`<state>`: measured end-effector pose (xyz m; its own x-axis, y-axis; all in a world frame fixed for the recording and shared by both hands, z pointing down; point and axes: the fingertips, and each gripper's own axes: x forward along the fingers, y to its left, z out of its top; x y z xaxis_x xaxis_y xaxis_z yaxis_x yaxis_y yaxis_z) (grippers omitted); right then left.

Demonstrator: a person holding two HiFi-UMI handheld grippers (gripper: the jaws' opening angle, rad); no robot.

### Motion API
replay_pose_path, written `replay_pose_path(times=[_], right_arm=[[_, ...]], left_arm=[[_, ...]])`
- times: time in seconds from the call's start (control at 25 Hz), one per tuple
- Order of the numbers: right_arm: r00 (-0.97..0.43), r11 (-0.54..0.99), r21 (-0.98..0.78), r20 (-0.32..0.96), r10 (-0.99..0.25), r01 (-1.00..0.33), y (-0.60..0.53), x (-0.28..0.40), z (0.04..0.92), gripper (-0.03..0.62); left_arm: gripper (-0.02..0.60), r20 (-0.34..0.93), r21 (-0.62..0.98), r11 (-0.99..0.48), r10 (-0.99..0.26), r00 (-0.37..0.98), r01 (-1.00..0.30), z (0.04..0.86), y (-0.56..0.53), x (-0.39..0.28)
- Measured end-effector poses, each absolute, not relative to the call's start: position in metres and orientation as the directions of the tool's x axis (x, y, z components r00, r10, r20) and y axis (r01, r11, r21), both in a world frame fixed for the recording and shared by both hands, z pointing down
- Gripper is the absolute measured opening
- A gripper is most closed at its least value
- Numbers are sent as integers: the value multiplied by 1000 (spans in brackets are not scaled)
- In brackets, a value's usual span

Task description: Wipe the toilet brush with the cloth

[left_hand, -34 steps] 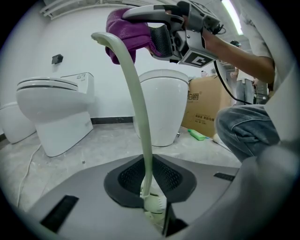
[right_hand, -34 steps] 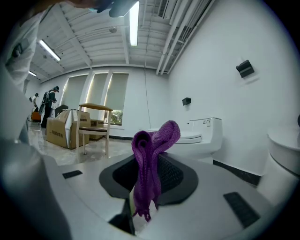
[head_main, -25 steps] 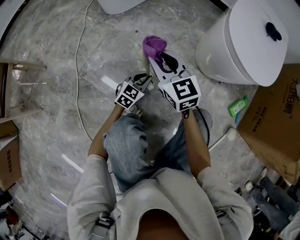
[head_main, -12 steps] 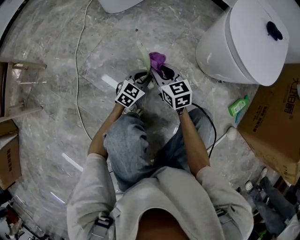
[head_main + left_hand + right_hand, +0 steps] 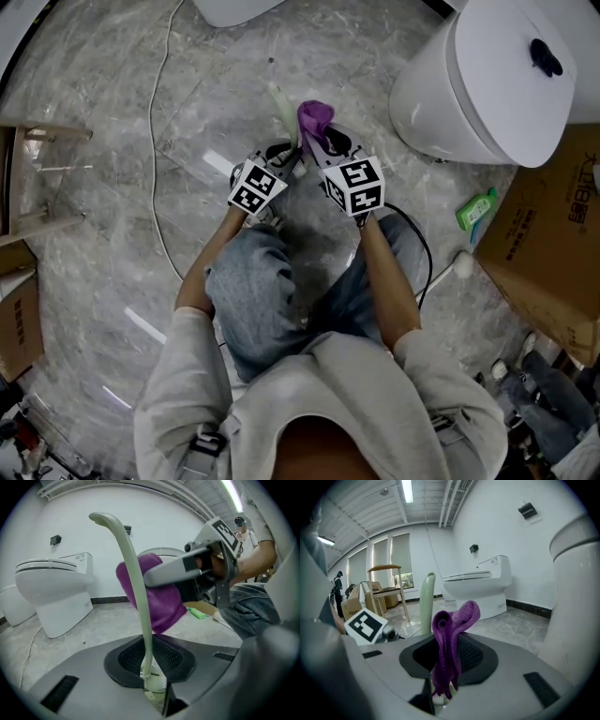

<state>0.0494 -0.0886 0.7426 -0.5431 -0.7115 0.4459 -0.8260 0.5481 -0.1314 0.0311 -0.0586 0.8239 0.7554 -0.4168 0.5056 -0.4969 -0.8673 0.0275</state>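
My left gripper [image 5: 152, 692] is shut on the lower end of the pale green toilet brush [image 5: 136, 588], whose thin stem rises to a curved tip. The purple cloth [image 5: 161, 599] lies against the stem's far side, with my right gripper [image 5: 439, 692] shut on its lower end. Above those jaws the cloth [image 5: 449, 634] stands up in a folded loop, right next to the brush stem [image 5: 425, 603]. From the head camera, both grippers sit side by side over the person's knees, left gripper [image 5: 284, 157] and right gripper [image 5: 319, 136], with the cloth [image 5: 314, 116] beside the brush [image 5: 281, 101].
A white toilet [image 5: 487, 75] stands at upper right, a cardboard box [image 5: 553, 244] and a green bottle [image 5: 476, 214] beside it. A white cord [image 5: 161, 141] trails across the marble floor. A wooden stool [image 5: 42, 178] stands at left. Another toilet [image 5: 54, 592] sits by the wall.
My right gripper came down with the purple cloth and now holds it low beside the brush stem. The left gripper and the brush stayed where they were.
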Motion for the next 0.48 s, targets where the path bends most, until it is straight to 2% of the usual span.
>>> replay_pose_path(times=[0.24,0.48], right_arm=[[-553,562,-50,269,-789,-826,-104,55,639,112],[-602,606,-28,161,-782,-795,-106,34,571,112]], left_arm=[[60,505,28,-864,-421,753,-502,824,-60,30],[60,507,29,-863,-422,752,-504,824,-59,30]])
